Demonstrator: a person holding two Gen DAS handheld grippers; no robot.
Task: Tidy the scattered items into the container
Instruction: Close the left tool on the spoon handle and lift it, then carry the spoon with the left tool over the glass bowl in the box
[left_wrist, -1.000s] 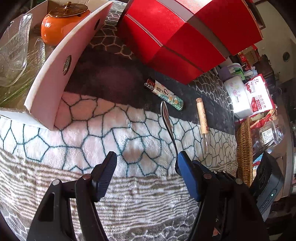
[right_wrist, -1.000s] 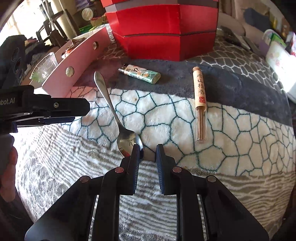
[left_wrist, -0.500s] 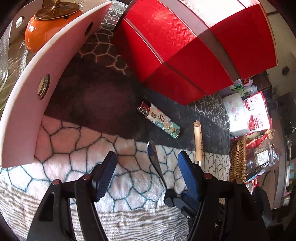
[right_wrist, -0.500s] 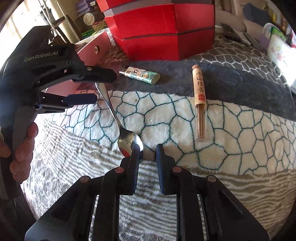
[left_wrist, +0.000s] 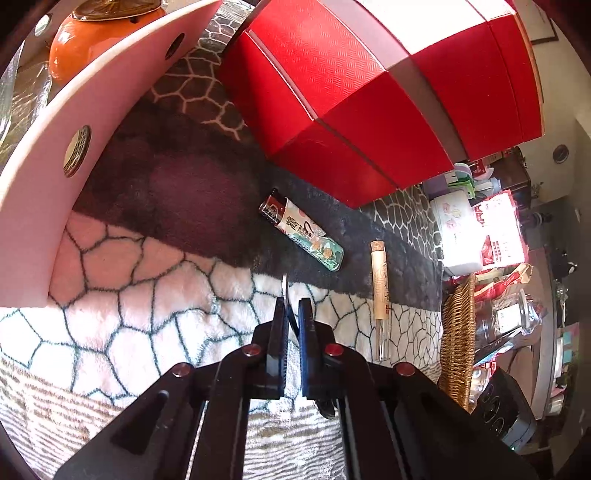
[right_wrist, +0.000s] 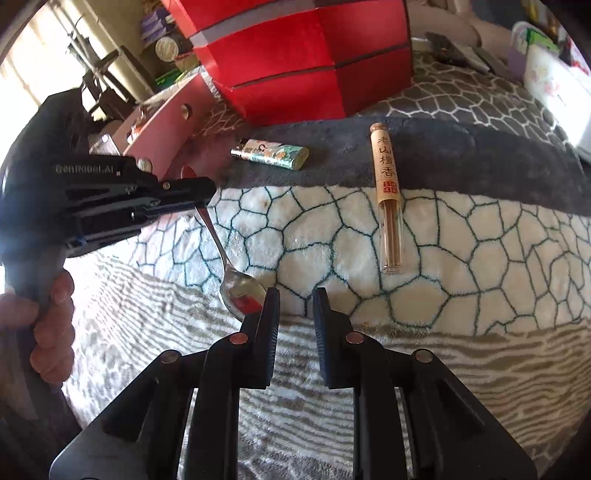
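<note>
A metal spoon (right_wrist: 236, 291) hangs tilted over the patterned blanket, its handle held by my left gripper (right_wrist: 199, 195). In the left wrist view my left gripper (left_wrist: 292, 314) is shut on the spoon (left_wrist: 285, 291), whose handle tip pokes out between the fingers. My right gripper (right_wrist: 295, 302) is slightly open and empty, just right of the spoon's bowl. A patterned lighter (left_wrist: 301, 234) (right_wrist: 271, 154) and a glass incense tube (left_wrist: 380, 295) (right_wrist: 387, 195) lie on the blanket. The pink-walled box (left_wrist: 55, 177) (right_wrist: 162, 129) stands at the left.
A large red box (left_wrist: 369, 92) (right_wrist: 306, 59) stands at the back. An orange lidded pot (left_wrist: 96, 33) sits in the pink-walled box. A wicker basket (left_wrist: 458, 339), a tissue pack (left_wrist: 458, 232) and jars crowd the right edge.
My left gripper has closed on the spoon's handle. My right gripper has let go of the spoon's bowl and opened a little. The spoon now hangs from the left gripper.
</note>
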